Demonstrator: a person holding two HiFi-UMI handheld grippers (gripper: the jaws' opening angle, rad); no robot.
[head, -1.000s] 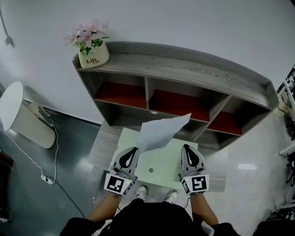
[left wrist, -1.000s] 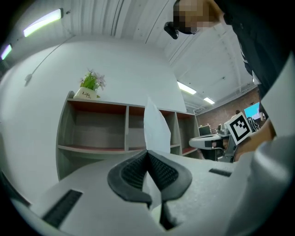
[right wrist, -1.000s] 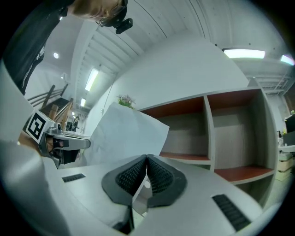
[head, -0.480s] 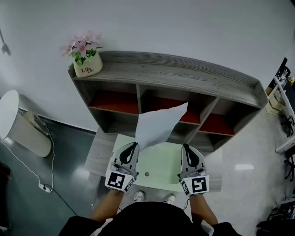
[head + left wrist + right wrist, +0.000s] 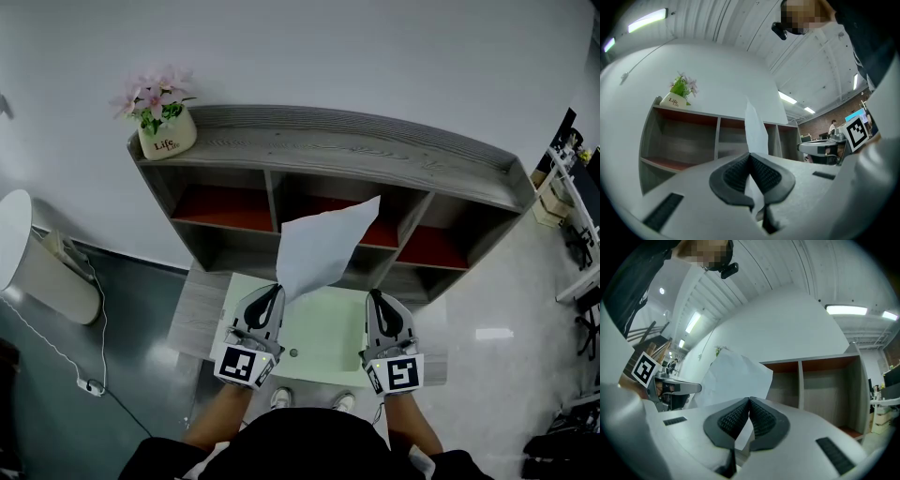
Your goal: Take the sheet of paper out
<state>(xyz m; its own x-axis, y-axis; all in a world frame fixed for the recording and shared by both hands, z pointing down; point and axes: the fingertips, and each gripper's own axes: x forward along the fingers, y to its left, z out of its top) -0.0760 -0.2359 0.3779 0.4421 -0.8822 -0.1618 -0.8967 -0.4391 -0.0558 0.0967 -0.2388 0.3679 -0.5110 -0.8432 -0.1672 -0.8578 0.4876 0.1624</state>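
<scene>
A white sheet of paper stands up in front of the grey shelf unit, and my left gripper is shut on its lower corner. In the left gripper view the paper shows edge-on, rising from between the closed pads. My right gripper hovers to the right of the sheet, apart from it, jaws shut with nothing between them. In the right gripper view the sheet hangs to the left of the closed jaw tips, with the left gripper beside it.
The shelf has open compartments with red floors. A flower pot stands on its top left end. A pale green tabletop lies below both grippers. A white bin and a cable are on the floor at the left.
Both grippers have risen slightly, and the sheet has come up with the left one. It now stands higher against the shelf's middle compartments.
</scene>
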